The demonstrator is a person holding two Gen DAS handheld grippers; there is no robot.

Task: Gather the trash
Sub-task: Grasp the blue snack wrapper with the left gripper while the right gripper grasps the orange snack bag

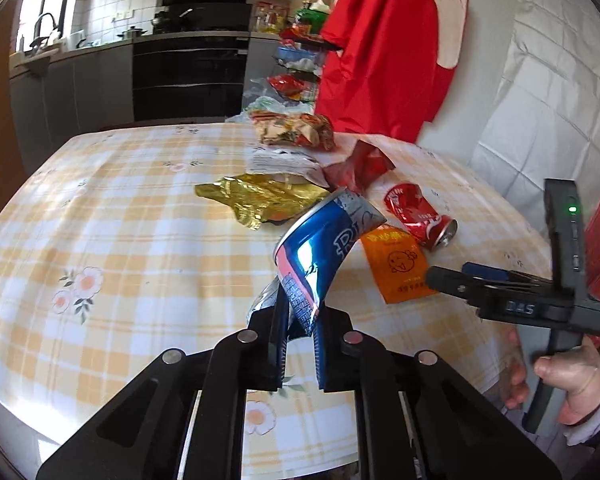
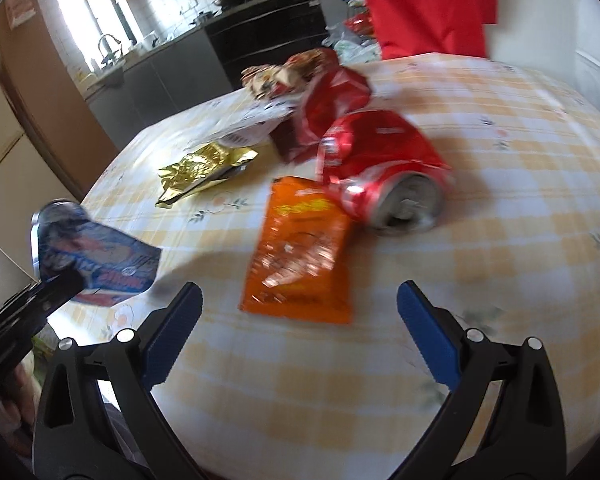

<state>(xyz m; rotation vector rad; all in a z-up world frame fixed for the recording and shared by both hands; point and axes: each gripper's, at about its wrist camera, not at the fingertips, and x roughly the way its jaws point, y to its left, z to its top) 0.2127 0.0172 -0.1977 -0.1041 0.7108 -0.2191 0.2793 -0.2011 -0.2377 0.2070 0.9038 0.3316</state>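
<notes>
Left gripper pinching crushed blue can by its flattened end, can lifted clear of the table. Right gripper spread wide, nothing between its fingers, hanging over the orange packet. Crushed red can lying just beyond the packet; gold wrapper farther left.

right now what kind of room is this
Most likely a home kitchen with a dining table: a sink with a tap under the window, a black built-in oven with pots on the counter, and a checked floral tablecloth strewn with wrappers.
</notes>
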